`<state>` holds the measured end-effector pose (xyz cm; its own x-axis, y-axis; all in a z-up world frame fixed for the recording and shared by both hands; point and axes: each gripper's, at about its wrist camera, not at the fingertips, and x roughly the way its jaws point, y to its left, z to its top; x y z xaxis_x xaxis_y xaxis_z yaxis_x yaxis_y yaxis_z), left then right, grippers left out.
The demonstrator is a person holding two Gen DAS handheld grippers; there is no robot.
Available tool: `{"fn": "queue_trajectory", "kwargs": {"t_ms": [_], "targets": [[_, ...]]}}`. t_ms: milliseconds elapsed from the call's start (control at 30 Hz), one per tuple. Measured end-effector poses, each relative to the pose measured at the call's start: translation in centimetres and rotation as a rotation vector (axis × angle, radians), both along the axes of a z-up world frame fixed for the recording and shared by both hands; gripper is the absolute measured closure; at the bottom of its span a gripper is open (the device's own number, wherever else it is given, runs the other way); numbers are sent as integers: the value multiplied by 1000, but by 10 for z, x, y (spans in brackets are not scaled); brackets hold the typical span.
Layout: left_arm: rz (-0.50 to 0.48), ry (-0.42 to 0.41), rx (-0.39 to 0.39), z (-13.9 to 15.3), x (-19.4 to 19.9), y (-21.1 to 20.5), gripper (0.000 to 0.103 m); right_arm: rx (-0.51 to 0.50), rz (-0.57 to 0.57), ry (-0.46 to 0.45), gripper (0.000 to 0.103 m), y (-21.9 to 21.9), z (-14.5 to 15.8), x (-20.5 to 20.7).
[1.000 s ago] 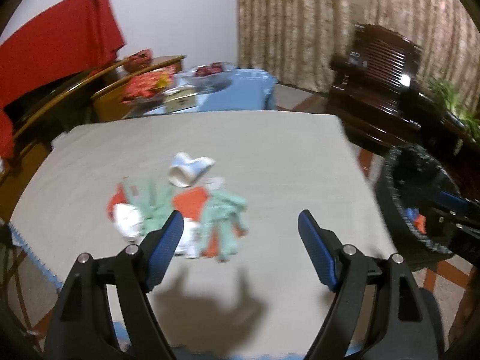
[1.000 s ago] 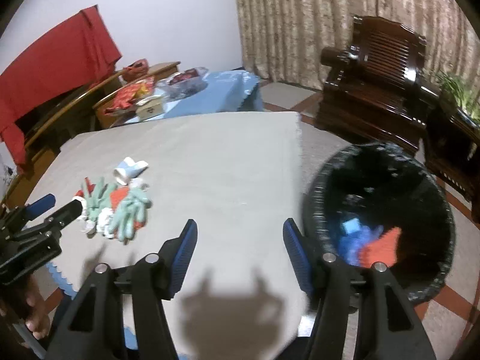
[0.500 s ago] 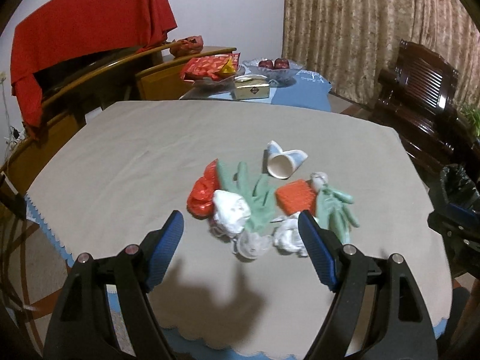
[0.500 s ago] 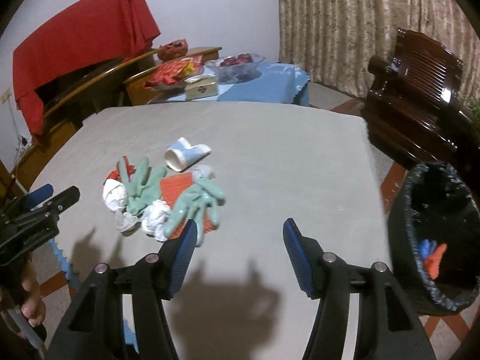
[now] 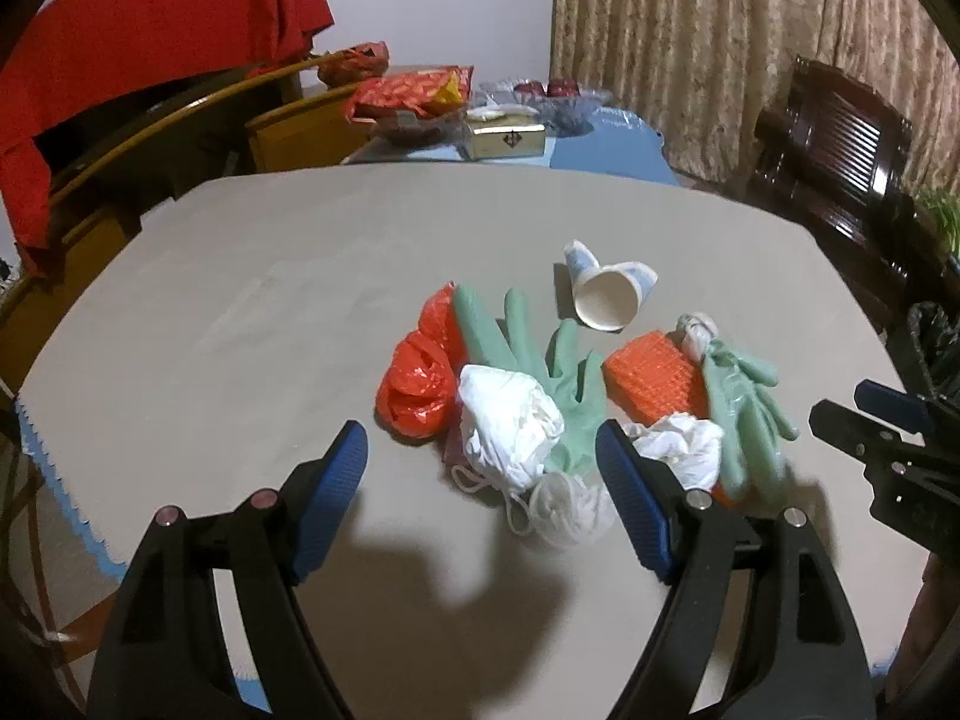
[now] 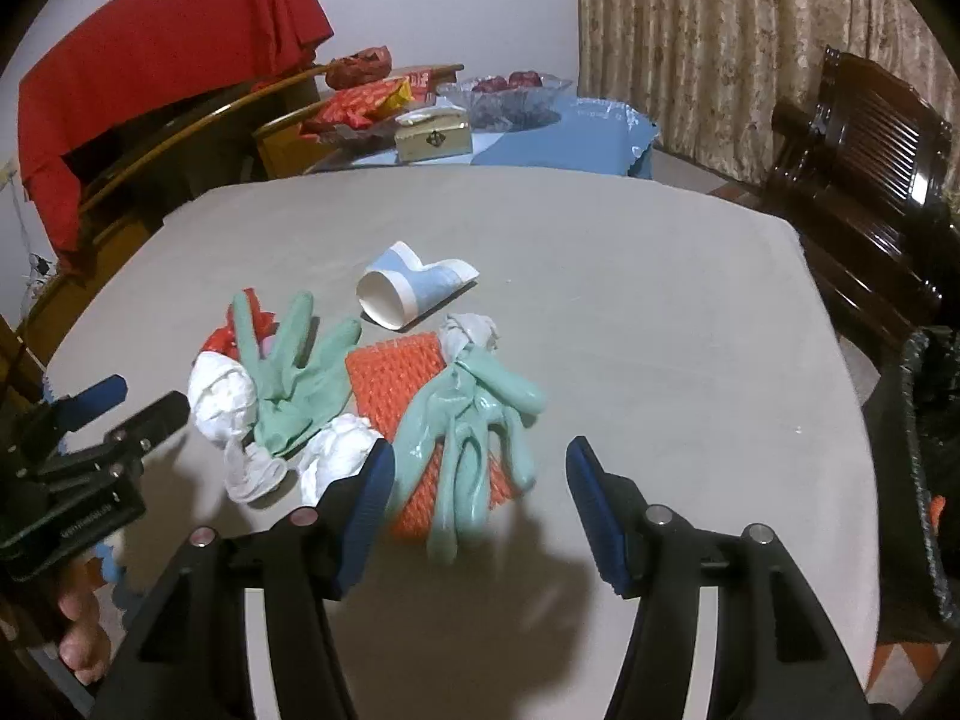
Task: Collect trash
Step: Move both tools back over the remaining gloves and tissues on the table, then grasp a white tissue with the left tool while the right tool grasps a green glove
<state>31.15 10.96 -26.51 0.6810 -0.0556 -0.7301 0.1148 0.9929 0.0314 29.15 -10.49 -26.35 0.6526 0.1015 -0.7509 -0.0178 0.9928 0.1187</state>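
Left wrist view. Left hand-held gripper [image 5: 480, 474] stands wide open above the desk [image 5: 240, 312], nothing between its blue pads. The trash pile lies just ahead of the fingertips. White crumpled tissue [image 5: 510, 420] sits directly ahead, between the two fingers' lines. Red plastic bag [image 5: 420, 384] is ahead and slightly toward the left finger, touching the tissue. A green rubber glove [image 5: 534, 354] lies over bag and tissue, fingers pointing away. Orange mesh piece [image 5: 651, 381] is ahead of the right finger; a second green glove [image 5: 744, 414] drapes over its right side. A crushed paper cup [image 5: 606, 294] lies on its side beyond the pile, apart from it. A smaller white wad [image 5: 564, 507] rests closest to the right finger. Right hand-held gripper [image 5: 864, 420] enters at the right edge; its opening cannot be judged from here.

Right wrist view. Right hand-held gripper [image 6: 480, 486] is open, partway, holding nothing. The second green glove [image 6: 474, 432] on the orange mesh [image 6: 396, 384] lies just ahead of its left finger. Paper cup [image 6: 408, 294] sits farther ahead. Left hand-held gripper [image 6: 114, 408] shows at far left, beside the white tissue [image 6: 219, 396]. Black-lined trash bin [image 6: 924, 480] stands to the right, off the desk edge.
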Motion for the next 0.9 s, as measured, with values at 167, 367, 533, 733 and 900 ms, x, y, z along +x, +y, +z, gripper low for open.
{"fn": "queue_trajectory", "kwargs": {"t_ms": [167, 367, 533, 733, 900], "targets": [[-9, 33, -10, -18, 17, 4, 31, 4, -5, 16, 44, 6, -12, 17], [-24, 77, -42, -36, 24, 5, 62, 3, 3, 37, 44, 12, -28, 34], [-39, 76, -52, -35, 24, 2, 85, 6, 3, 56, 48, 10, -35, 42], [-49, 53, -47, -22, 18, -3, 90, 33, 29, 99, 85, 4, -42, 47], [-47, 34, -47, -8, 12, -7, 91, 59, 28, 82, 92, -2, -32, 41]]}}
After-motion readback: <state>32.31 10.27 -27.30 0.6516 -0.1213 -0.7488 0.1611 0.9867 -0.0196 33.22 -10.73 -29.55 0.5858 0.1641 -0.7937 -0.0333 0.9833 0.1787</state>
